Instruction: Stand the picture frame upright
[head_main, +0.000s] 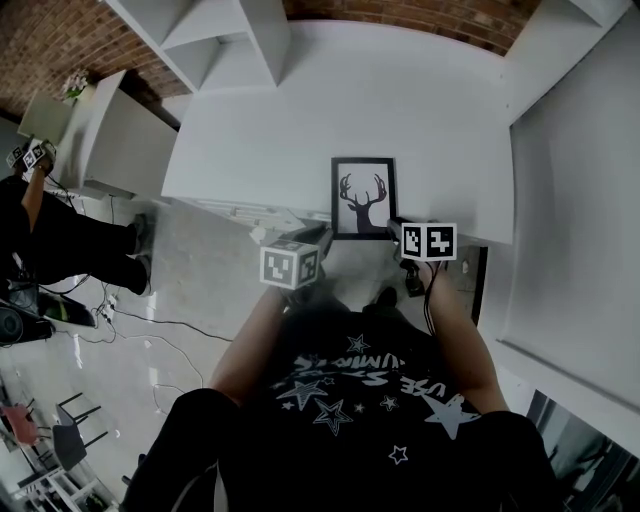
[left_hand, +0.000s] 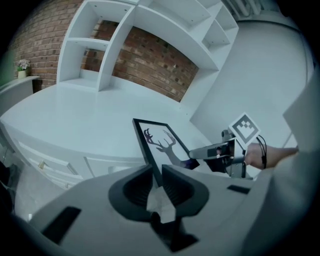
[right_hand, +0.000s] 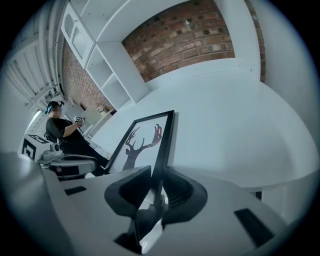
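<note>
The picture frame (head_main: 363, 197), black-edged with a dark deer silhouette on white, is at the front edge of the white table (head_main: 300, 130). My left gripper (head_main: 325, 236) is shut on its near left corner. In the left gripper view the frame's left edge (left_hand: 147, 150) runs straight into the pinched jaws of the left gripper (left_hand: 156, 173). My right gripper (head_main: 394, 226) holds the near right corner. In the right gripper view the right edge (right_hand: 165, 145) sits between the pads of the right gripper (right_hand: 157, 176). The frame looks tilted up off the table top.
A white shelf unit (head_main: 215, 40) stands at the table's back left against a brick wall (head_main: 50, 50). A white wall panel (head_main: 575, 200) borders the right side. Another person (head_main: 40, 230) holding grippers stands far left. Cables (head_main: 150, 320) lie on the floor below the table.
</note>
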